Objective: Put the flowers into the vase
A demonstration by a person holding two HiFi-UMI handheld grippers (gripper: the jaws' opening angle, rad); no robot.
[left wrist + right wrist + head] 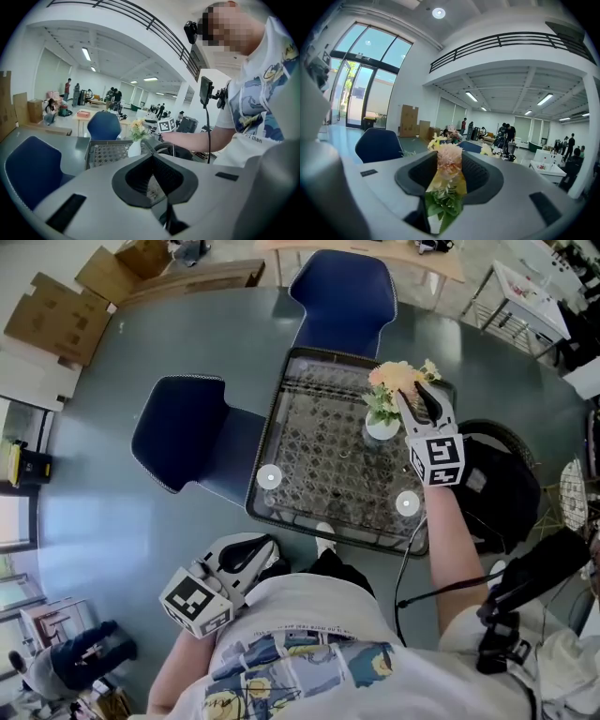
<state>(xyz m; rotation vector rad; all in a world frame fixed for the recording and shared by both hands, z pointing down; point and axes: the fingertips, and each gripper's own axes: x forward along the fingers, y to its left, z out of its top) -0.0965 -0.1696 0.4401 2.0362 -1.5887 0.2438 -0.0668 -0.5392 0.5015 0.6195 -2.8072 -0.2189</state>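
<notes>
A small white vase (pixel 382 428) stands at the far right of a dark mesh table top (pixel 319 460) and holds pale orange and yellow flowers (pixel 398 379). My right gripper (pixel 422 397) reaches over the vase from the near side, level with the blooms. In the right gripper view a pink bloom with green leaves (pixel 449 161) sits in the gap of my right gripper (pixel 449 157); the jaws stand apart around it. The vase is hidden there. My left gripper (pixel 267 554) hangs low by the person's body, shut and empty. Its view shows the vase (pixel 134 149) well ahead.
Two blue chairs (pixel 183 432) (pixel 342 301) stand left of and behind the table. A black bag (pixel 502 474) lies at the right. Cardboard boxes (pixel 56 315) lie on the floor at the upper left. A cable (pixel 412 559) runs along the right forearm.
</notes>
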